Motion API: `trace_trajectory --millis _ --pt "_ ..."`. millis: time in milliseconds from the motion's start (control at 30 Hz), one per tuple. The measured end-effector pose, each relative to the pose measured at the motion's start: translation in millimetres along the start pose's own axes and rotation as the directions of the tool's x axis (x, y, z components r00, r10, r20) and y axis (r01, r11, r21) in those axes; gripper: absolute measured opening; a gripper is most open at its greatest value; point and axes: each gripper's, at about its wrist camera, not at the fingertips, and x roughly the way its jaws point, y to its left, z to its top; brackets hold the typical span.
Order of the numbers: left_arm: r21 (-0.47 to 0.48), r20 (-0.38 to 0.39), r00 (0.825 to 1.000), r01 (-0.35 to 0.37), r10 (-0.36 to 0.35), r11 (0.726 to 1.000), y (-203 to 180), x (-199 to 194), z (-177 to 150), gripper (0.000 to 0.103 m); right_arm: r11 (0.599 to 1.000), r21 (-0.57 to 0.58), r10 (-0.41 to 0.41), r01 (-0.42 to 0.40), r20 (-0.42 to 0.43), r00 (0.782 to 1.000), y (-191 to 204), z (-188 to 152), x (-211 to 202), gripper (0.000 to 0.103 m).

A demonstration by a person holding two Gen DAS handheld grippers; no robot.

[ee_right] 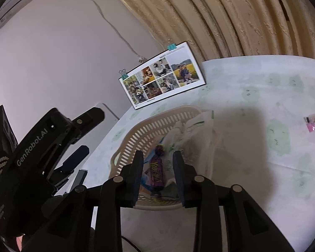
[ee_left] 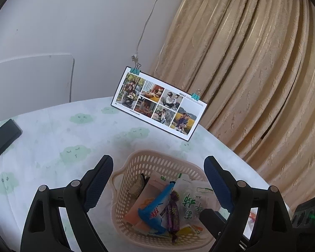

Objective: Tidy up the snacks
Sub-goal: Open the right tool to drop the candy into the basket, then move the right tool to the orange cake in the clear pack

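Note:
A beige perforated basket (ee_left: 136,161) stands on the cloud-print tablecloth (ee_left: 52,147). It holds a blue packet (ee_left: 157,208), a purple wrapped candy (ee_left: 173,214), a white packet with green characters (ee_left: 191,201) and an orange packet (ee_left: 140,205). My left gripper (ee_left: 158,158) hangs wide open above the basket, holding nothing. My right gripper (ee_right: 157,155) is open over the basket (ee_right: 136,134) near its front rim, its fingers apart and empty. Below the gap the purple candy (ee_right: 156,170) lies in the basket. The left gripper (ee_right: 84,133) shows at the left of the right wrist view.
A photo collage board (ee_left: 157,103) with teal clips leans at the table's far edge before a beige curtain (ee_left: 252,73). A pink-wrapped snack (ee_right: 314,122) lies on the cloth (ee_right: 262,147) far right. A black object (ee_left: 4,136) and a white chair back (ee_left: 31,79) are at left.

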Motion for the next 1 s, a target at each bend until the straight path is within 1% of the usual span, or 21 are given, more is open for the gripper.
trace_trajectory --millis 333,467,567,767,900,967,1000 --pt "0.037 -0.008 1.0 0.013 -0.013 0.999 -9.5 0.9 -5.3 0.088 0.998 0.04 -0.054 0.053 0.037 0.998 -23.1 -4.6 -15.0 0.029" --pt "0.066 -0.017 1.0 0.027 -0.026 0.997 -17.0 1.9 -8.4 0.088 0.996 0.053 -0.074 0.071 0.047 0.996 -30.6 -5.2 -18.5 0.029" --pt "0.094 -0.021 0.999 0.039 -0.037 0.995 -24.0 2.2 -11.3 0.088 0.995 0.067 -0.083 0.08 0.052 0.995 -36.1 -5.1 -21.2 0.032" --pt "0.134 -0.027 0.998 0.058 -0.055 0.989 -33.0 2.3 -15.6 0.088 0.99 0.082 -0.117 0.112 0.063 0.991 -44.1 -5.7 -27.0 0.034" --pt "0.149 -0.034 0.998 0.065 -0.061 0.987 -36.2 4.3 -18.3 0.088 0.981 0.098 -0.174 0.165 0.091 0.981 -53.8 -6.0 -38.5 0.048" --pt "0.163 -0.041 0.997 0.07 -0.064 0.984 -39.8 5.2 -20.8 0.088 0.969 0.127 -0.227 0.212 0.111 0.968 -65.5 -6.1 -46.6 0.054" --pt "0.169 -0.043 0.997 0.072 -0.066 0.983 -41.4 6.0 -22.0 0.088 0.96 0.141 -0.257 0.24 0.12 0.959 -71.5 -6.3 -50.6 0.059"
